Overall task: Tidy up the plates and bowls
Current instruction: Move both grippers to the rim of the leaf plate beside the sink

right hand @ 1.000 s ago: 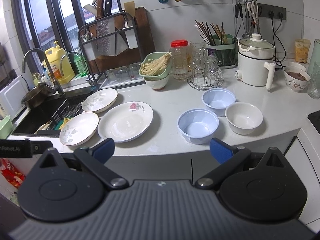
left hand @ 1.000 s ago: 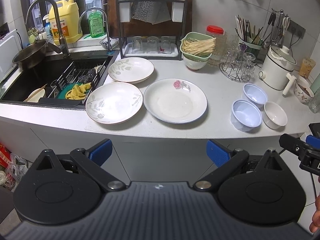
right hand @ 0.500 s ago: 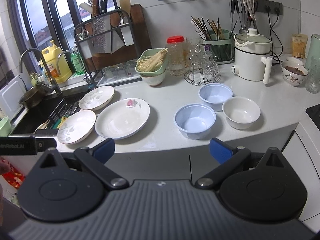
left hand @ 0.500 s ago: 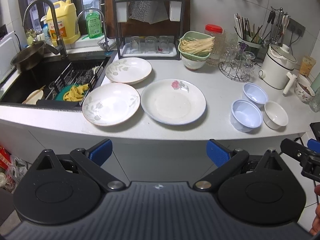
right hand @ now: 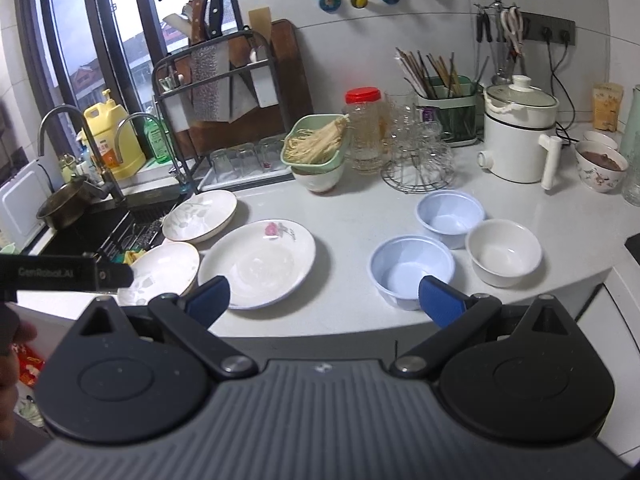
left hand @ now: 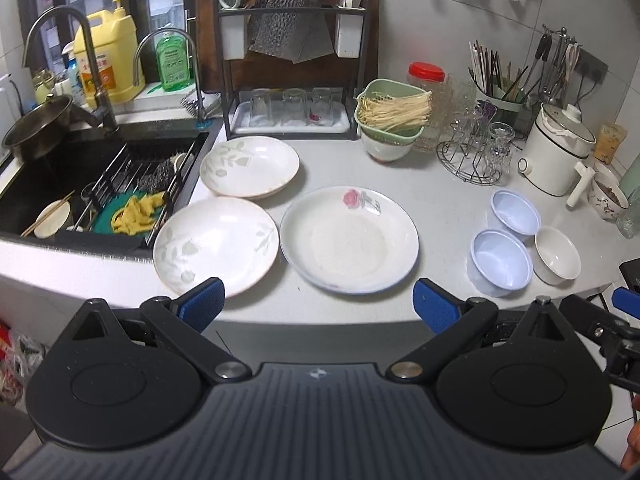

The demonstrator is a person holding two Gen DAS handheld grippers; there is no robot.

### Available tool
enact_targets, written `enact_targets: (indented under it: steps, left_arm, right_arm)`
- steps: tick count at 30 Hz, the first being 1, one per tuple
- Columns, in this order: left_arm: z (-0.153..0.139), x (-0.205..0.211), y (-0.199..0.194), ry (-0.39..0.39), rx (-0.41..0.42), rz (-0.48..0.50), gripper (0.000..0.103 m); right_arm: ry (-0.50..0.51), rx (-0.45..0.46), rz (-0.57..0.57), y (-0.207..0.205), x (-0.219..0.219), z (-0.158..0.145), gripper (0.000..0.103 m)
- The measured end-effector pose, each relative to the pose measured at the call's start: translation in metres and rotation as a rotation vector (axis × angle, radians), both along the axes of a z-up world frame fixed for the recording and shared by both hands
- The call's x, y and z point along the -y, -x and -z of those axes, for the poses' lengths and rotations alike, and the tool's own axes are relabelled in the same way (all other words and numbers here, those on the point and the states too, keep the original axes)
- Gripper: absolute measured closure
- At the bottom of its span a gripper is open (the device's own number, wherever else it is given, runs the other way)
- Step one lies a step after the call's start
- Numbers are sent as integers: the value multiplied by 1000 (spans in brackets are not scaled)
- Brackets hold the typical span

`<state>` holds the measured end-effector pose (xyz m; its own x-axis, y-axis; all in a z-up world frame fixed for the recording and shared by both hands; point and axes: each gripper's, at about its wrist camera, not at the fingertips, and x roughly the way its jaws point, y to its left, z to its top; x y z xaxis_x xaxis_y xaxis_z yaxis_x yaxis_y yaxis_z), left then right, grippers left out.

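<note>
White and curved, the worktop (left hand: 448,196) fills the middle of both my views, with a tiled wall behind it. At the centre of the left view lies the rose plate (left hand: 349,239), the largest, flat on the worktop. Just beside it toward the left sits a leaf-patterned plate (left hand: 216,245), and the second leaf plate (left hand: 249,167) lies above that one, their rims close or touching; I cannot tell which. Toward the right of the frame three bowls cluster together: the near blue bowl (left hand: 501,261), the far blue bowl (left hand: 516,212) above it, and a white bowl (left hand: 557,254) at their right, all upright and empty.

My left tongs (left hand: 318,307) hang at the bottom of the frame, blue pads spread wide apart and holding nothing, short of the worktop edge below the plates. My right tongs (right hand: 325,295) are likewise parted and empty in the right view, one pad overlapping the near blue bowl's rim in the picture.

Outward, the sink (left hand: 72,184) takes the left side with a rack and a yellow cloth in it. A knife rack (left hand: 292,60) stands at upper centre, a green basket of noodles (left hand: 390,114) to its right, and a white pot (left hand: 558,148) at far right.
</note>
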<state>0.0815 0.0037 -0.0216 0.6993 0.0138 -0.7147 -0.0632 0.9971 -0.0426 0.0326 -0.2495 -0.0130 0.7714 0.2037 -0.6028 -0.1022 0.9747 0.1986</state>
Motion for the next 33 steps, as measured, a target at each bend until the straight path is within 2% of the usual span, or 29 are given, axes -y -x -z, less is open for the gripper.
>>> enact_targets:
  steps: [19, 25, 33]
  left_arm:
    - [12, -88, -102, 22, -39, 80, 1]
    - [23, -125, -133, 52, -93, 114, 1]
    - [50, -183, -166, 29, -192, 117, 1]
  right_arm:
    - [31, -39, 63, -66, -80, 7, 3]
    - [20, -67, 67, -90, -111, 14, 3]
    - [-24, -140, 94, -117, -159, 31, 3]
